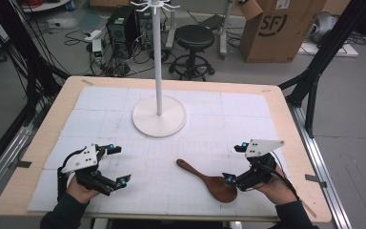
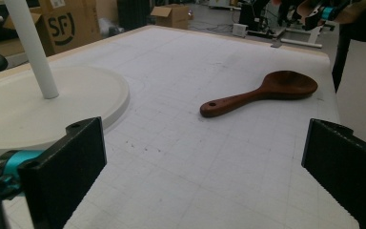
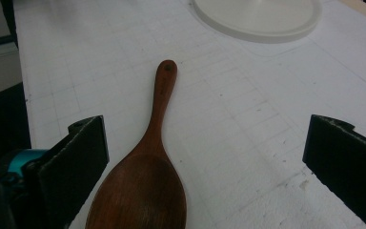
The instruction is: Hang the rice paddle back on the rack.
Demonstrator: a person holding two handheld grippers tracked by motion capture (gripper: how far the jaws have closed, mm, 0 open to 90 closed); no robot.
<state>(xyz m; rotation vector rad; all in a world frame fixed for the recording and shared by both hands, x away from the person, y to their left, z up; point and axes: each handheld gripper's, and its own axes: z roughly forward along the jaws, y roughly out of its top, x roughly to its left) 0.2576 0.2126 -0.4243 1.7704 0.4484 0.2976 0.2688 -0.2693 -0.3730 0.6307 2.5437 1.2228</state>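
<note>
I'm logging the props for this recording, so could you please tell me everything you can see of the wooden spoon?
The wooden spoon is dark reddish-brown, smooth and glossy, with a broad oval bowl and a slim handle ending in a small hanging hole. It lies flat on the white gridded mat, handle pointing toward the white stand base without reaching it. The right gripper hangs open beside its bowl; whether a jaw touches it is unclear.

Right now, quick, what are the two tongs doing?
Left tongs: open, holding nothing.
Right tongs: open, holding nothing, right by the wooden spoon.
</note>
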